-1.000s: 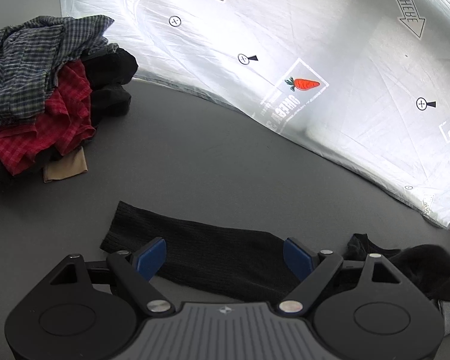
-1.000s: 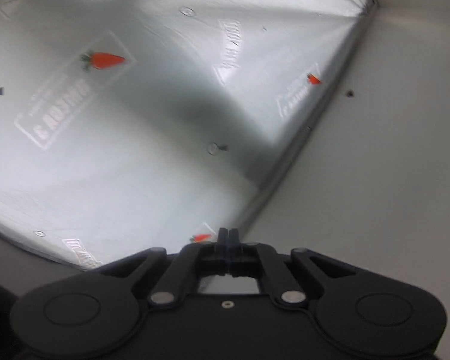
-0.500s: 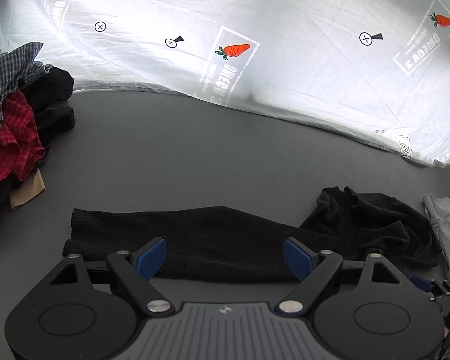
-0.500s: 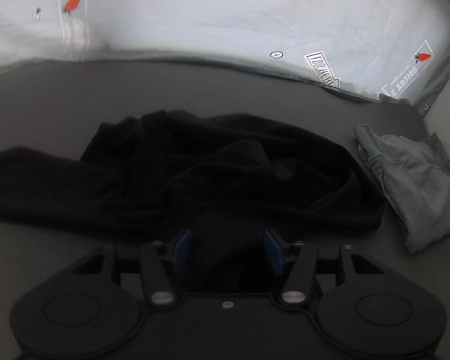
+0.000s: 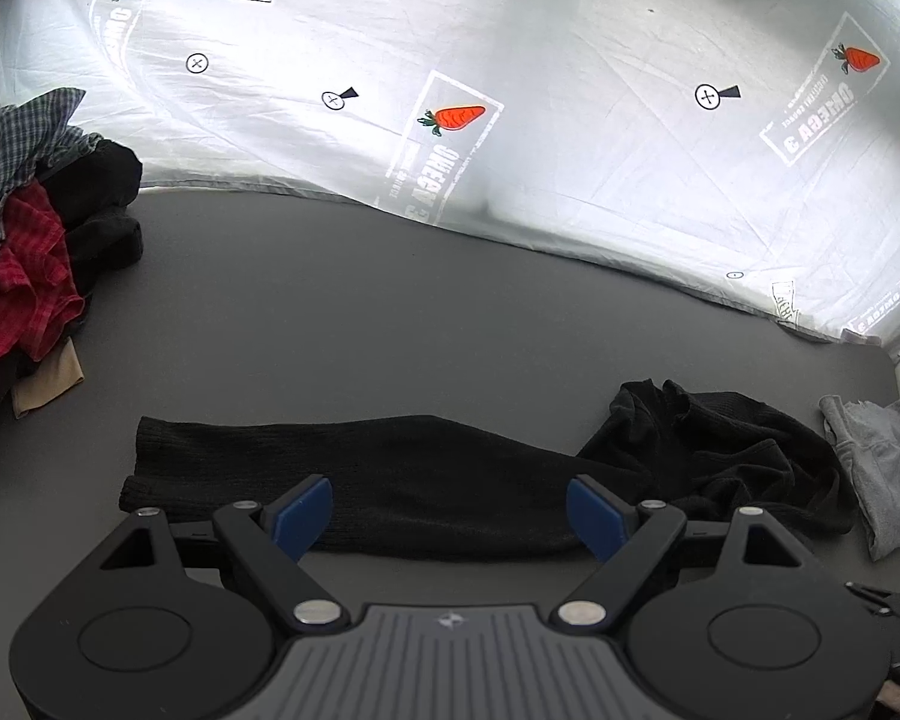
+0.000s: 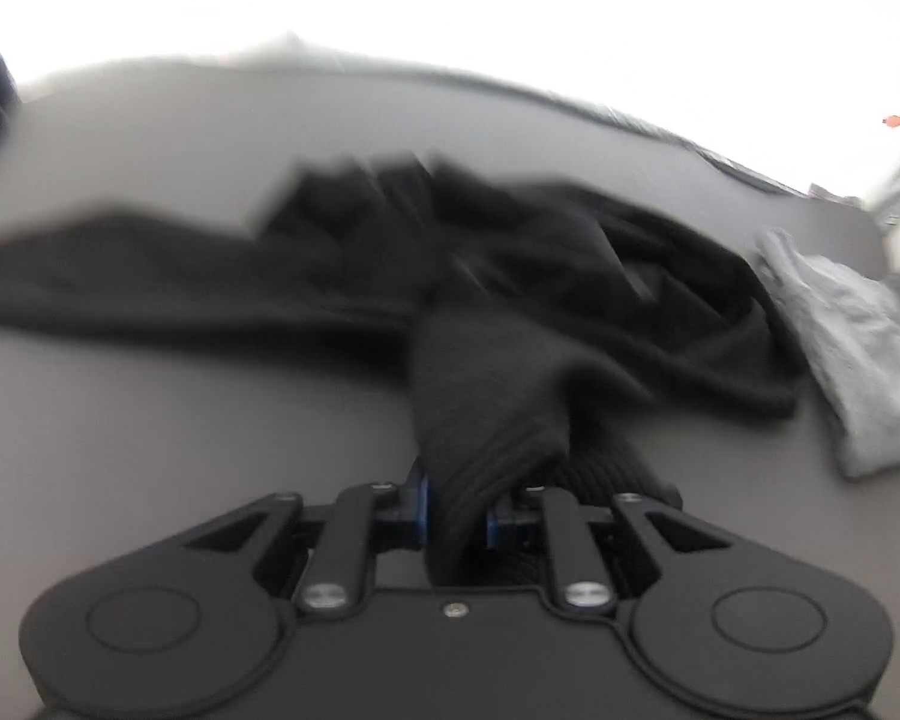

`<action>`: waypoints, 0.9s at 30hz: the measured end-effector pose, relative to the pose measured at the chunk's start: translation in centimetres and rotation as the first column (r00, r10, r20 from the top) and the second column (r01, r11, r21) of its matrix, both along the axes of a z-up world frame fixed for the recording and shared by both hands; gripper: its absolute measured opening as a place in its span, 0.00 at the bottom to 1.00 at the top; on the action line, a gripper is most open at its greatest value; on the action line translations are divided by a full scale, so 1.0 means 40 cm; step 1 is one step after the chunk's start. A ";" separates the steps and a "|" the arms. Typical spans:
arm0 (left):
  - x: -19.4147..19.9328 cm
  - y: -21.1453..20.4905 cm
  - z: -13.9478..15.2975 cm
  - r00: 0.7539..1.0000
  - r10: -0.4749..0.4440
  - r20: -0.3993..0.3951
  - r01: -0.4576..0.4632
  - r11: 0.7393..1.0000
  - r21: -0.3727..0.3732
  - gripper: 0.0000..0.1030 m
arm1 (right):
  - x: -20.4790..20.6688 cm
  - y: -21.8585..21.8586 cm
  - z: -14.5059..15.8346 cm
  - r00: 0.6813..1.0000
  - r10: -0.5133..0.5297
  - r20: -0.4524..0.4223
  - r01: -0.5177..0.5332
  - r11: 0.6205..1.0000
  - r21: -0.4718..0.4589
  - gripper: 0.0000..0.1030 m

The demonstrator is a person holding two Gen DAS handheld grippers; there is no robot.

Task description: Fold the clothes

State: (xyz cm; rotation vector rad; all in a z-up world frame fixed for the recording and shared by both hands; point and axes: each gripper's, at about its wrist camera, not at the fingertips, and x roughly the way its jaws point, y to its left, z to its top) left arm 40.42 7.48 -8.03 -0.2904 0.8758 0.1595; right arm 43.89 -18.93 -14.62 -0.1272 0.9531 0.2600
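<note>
Right claw has just been closing, and its blue pads now pinch a ribbed edge of the black sweater, which lies crumpled on the grey worktop. Left claw hangs wide open above the long sleeve and holds nothing. For a good fold, I think the right one should lift slowly and pull the cloth flat, while the left takes the sleeve cuff. A grey garment lies just beside the sweater on the right and may get dragged. A pile of clothes waits far left, well apart.
</note>
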 end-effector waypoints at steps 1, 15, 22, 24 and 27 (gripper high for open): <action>-0.013 0.009 0.005 1.000 0.007 0.005 -0.007 1.000 -0.012 0.84 | -0.008 -0.013 0.051 1.000 0.004 0.019 -0.006 0.994 0.113 0.16; -0.192 0.074 -0.037 0.995 0.027 -0.099 -0.027 1.000 0.004 0.89 | -0.214 -0.212 -0.043 0.926 -0.308 -0.219 0.329 0.942 0.065 0.31; -0.216 0.006 -0.121 0.968 -0.151 -0.200 0.158 0.987 0.021 1.00 | -0.304 -0.158 -0.043 0.947 -0.295 -0.123 0.305 0.950 0.064 0.87; -0.212 -0.019 -0.155 0.951 -0.219 -0.220 0.226 0.974 0.006 1.00 | -0.304 -0.137 -0.029 0.955 -0.284 -0.084 0.292 0.951 0.104 0.92; -0.202 -0.063 -0.191 0.920 -0.317 -0.230 0.331 0.943 0.025 1.00 | -0.296 -0.097 -0.020 0.969 -0.246 -0.036 0.248 0.962 0.110 0.99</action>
